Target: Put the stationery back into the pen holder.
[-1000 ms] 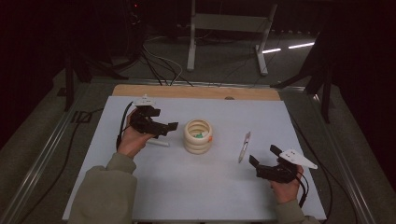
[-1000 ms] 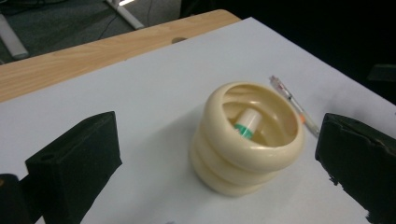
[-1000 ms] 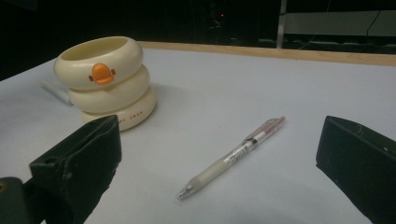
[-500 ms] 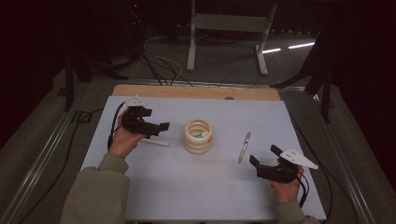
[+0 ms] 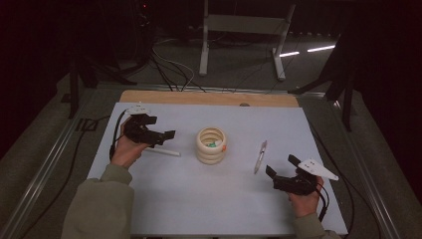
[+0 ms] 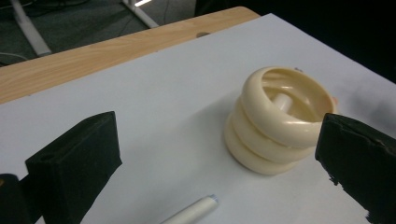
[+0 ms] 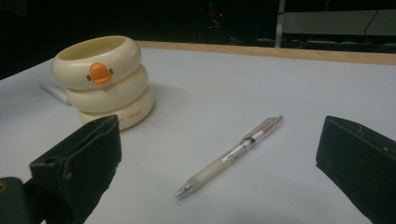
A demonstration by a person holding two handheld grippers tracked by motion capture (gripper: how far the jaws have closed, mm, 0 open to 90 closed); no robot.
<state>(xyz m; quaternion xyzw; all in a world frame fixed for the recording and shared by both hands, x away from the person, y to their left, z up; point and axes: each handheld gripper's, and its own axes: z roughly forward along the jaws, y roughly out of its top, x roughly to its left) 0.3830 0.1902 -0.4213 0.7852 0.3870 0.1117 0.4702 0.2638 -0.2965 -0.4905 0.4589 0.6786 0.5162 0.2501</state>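
Hovering over the white counter (image 5: 199, 199), the left claw (image 5: 164, 135) was spread wide and held nothing — a white pen (image 5: 161, 151) lay just below it, near the cream ringed pen holder (image 5: 211, 145). The right claw (image 5: 281, 172) was spread too, empty, with a clear pen (image 7: 231, 156) lying on the counter just ahead of it.
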